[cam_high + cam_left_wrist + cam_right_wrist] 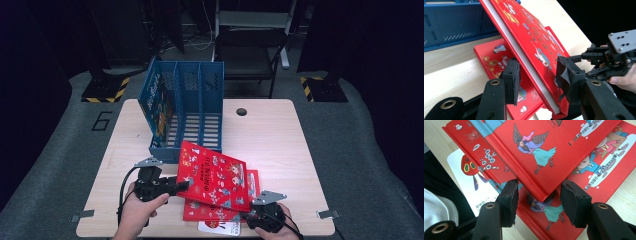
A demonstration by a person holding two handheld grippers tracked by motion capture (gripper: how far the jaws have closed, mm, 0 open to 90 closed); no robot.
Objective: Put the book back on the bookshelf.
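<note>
Red hardback top book (215, 175) tilts off the stack on the bench (280, 145), its near corner between our right tongs (539, 192), whose pads stand apart from it. Our left tongs (536, 80) straddle its raised edge; whether their pads press, we cannot tell. We judge the lift is meant to stand it in the blue rack (187, 107) beyond, beside a book already there.

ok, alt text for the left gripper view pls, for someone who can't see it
A tilted red hardcover book passes edge-on between the left gripper's two black jaws, over a second red book lying flat on the wooden table. A blue file rack stands behind at the upper left, and the right gripper is at the book's far side.
</note>
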